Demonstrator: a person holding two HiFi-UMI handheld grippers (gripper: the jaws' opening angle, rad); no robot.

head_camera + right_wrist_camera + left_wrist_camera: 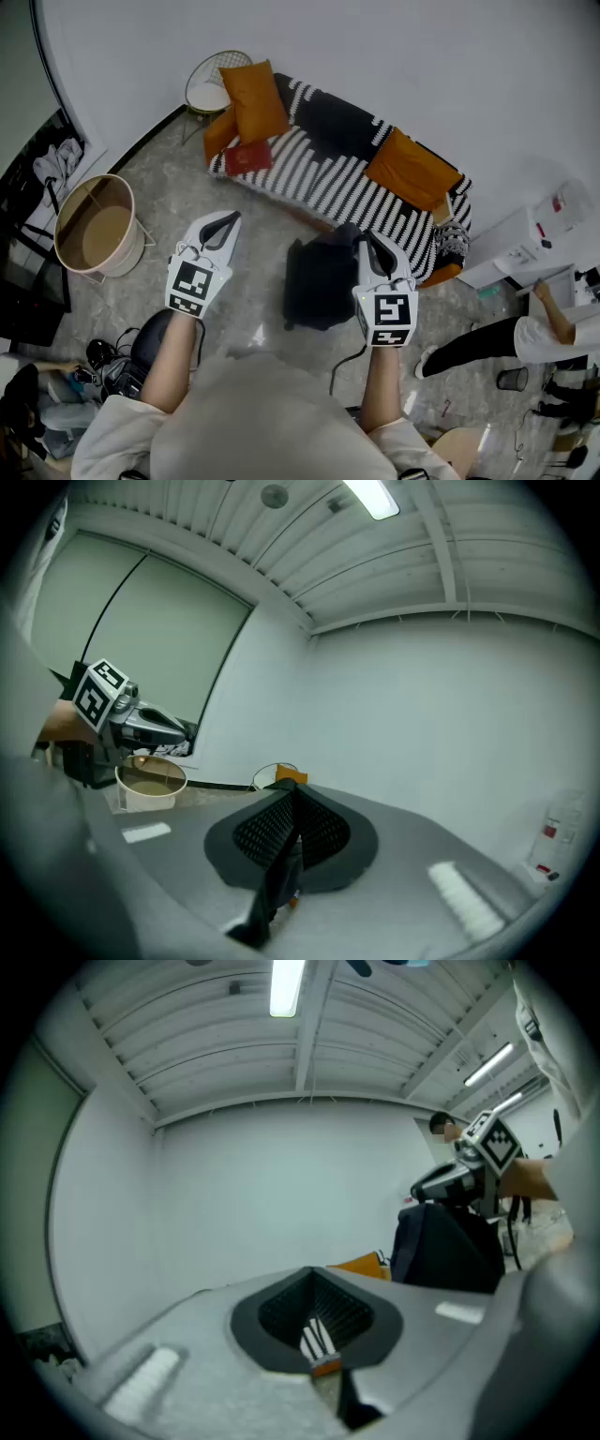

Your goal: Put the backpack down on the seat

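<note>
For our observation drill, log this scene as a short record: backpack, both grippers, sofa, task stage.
backpack: black, hanging in front of the sofa
right gripper: shut on the strap
left gripper: shut, empty
sofa: striped, with orange cushions
task stage: backpack not yet set down

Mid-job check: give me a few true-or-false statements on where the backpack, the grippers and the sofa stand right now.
1. The right gripper is shut on a strap of the black backpack. True.
2. The backpack already lies on the striped sofa. False: it hangs from the right gripper in front of the sofa.
3. The left gripper holds nothing. True.
4. The sofa's cushions are blue. False: the cushions are orange.
</note>
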